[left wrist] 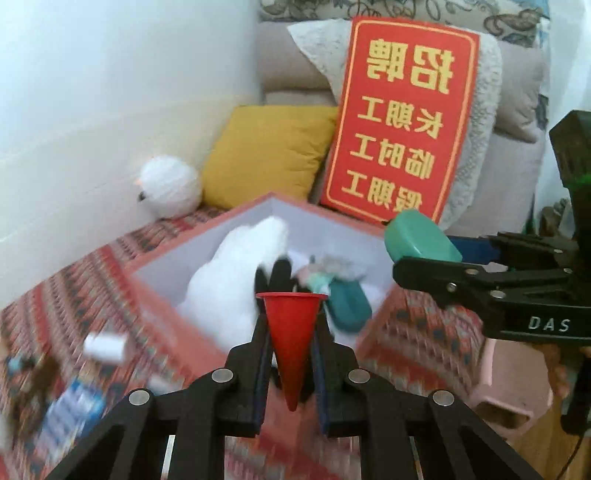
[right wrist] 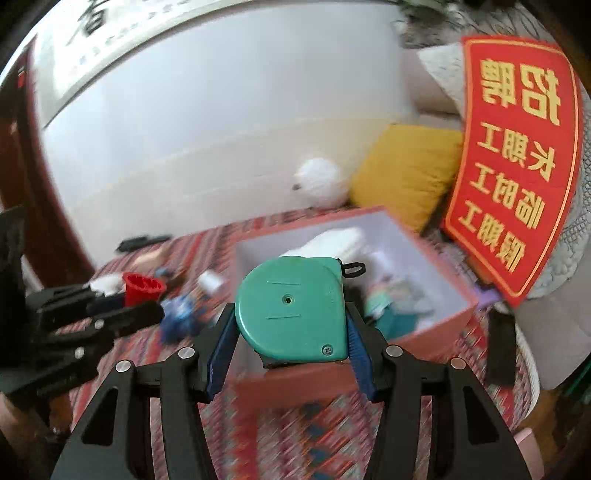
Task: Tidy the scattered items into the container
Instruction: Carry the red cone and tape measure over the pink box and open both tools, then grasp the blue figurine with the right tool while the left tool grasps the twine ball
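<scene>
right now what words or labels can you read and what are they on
"招聘", "长期工", "临时工", "假期工", seen mirrored: red sign leaning on the cushions.
"DAS", seen mirrored: body of the right tongs, which hold a green tape measure.
Large calligraphy on the wall scroll: cut off, unreadable.
Blue packet on the bedspread: blurred.

Red cone (left wrist: pixel 291 332) and green tape measure (right wrist: pixel 291 310) clamped above open pink box (right wrist: pixel 436 332).

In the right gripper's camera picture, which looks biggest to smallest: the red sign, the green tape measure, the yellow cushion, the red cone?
1. red sign
2. green tape measure, though nearness to the camera enlarges it
3. yellow cushion
4. red cone
</scene>
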Demonstrator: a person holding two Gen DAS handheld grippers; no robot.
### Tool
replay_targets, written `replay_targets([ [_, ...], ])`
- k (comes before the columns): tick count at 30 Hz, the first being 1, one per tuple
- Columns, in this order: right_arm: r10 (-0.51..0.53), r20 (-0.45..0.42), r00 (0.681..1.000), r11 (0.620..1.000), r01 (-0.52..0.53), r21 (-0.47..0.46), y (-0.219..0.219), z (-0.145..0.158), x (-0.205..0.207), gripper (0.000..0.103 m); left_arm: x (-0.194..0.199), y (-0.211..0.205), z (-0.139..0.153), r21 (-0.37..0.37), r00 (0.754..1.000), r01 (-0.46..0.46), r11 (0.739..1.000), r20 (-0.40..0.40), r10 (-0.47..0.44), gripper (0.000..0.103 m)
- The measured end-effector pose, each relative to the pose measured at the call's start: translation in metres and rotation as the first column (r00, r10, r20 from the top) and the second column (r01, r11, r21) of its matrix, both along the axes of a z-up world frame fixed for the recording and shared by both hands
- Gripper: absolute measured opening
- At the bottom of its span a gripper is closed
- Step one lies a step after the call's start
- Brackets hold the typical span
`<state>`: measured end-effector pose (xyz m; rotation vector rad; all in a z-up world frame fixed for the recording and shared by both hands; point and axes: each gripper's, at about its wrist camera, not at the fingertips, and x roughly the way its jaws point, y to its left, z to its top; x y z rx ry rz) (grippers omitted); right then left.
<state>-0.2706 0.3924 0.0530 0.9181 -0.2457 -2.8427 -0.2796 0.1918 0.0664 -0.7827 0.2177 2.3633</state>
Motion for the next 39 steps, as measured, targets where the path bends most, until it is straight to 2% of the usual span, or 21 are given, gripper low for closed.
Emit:
replay_targets([
  [1,-0.002,0.014,1.000,1.000,0.002,-0.004,0.007,-0.004,-0.017,0.059,-0.016,0.013,0.000,-0.001,1.000,0.003,1.000,0.007,-0.003,0.017],
  [3,-0.025,0.051,0.998,1.000,0.025,0.004,0.020,-0.015,-0.051,0.067,-0.050,0.029,-0.010,-0.002,0.998,-0.004,1.000,0.055,0.004,0.030],
  [4,-0.056,0.059,0.997,0.998,0.055,0.010,0.026,-0.021,-0.062,0.079,-0.065,0.035,-0.016,-0.002,0.997,-0.014,1.000,0.080,0.014,0.052],
  [5,-0.086,0.062,0.994,0.996,0.085,0.013,0.031,-0.025,-0.068,0.084,-0.073,0.033,-0.019,0.002,0.995,-0.036,0.999,0.089,0.035,0.066],
  [8,-0.109,0.076,0.991,0.993,0.112,-0.028,0.036,-0.036,-0.071,0.084,-0.086,0.022,-0.026,0.017,0.991,-0.084,0.996,0.107,0.082,0.068],
  [11,-0.089,0.061,0.994,0.994,0.092,-0.052,0.028,-0.038,-0.051,0.084,-0.072,-0.008,-0.031,0.003,0.988,-0.128,0.992,0.088,0.128,0.070],
  [15,-0.022,0.025,0.999,0.999,0.023,-0.041,-0.013,-0.033,-0.016,0.087,-0.035,-0.069,-0.050,-0.012,0.975,-0.200,0.980,0.097,0.201,0.073],
  [18,0.079,0.004,0.997,0.997,-0.078,-0.025,-0.068,-0.028,0.007,0.093,-0.003,-0.122,-0.070,-0.057,0.955,-0.276,0.959,0.094,0.281,0.073],
  [22,0.237,0.041,0.971,0.970,-0.238,0.038,-0.155,-0.037,0.011,0.099,0.035,-0.201,-0.097,-0.119,0.911,-0.392,0.912,0.092,0.403,0.073],
  [26,0.359,0.148,0.921,0.925,-0.372,0.071,-0.239,-0.071,-0.013,0.099,0.051,-0.281,-0.117,-0.151,0.841,-0.515,0.844,0.103,0.531,0.073],
  [29,0.366,0.253,0.896,0.915,-0.396,0.079,-0.289,-0.112,-0.044,0.099,0.044,-0.331,-0.123,-0.130,0.789,-0.590,0.797,0.116,0.603,0.073],
  [33,0.293,0.338,0.894,0.934,-0.344,0.102,-0.316,-0.159,-0.090,0.099,0.016,-0.366,-0.132,-0.114,0.751,-0.637,0.763,0.130,0.647,0.076],
  [36,0.266,0.374,0.888,0.946,-0.315,0.075,-0.317,-0.181,-0.119,0.099,-0.017,-0.382,-0.145,-0.098,0.734,-0.651,0.752,0.172,0.657,0.076],
  [39,0.274,0.381,0.883,0.946,-0.318,0.057,-0.322,-0.193,-0.137,0.099,-0.051,-0.387,-0.158,-0.081,0.730,-0.649,0.757,0.214,0.649,0.076],
])
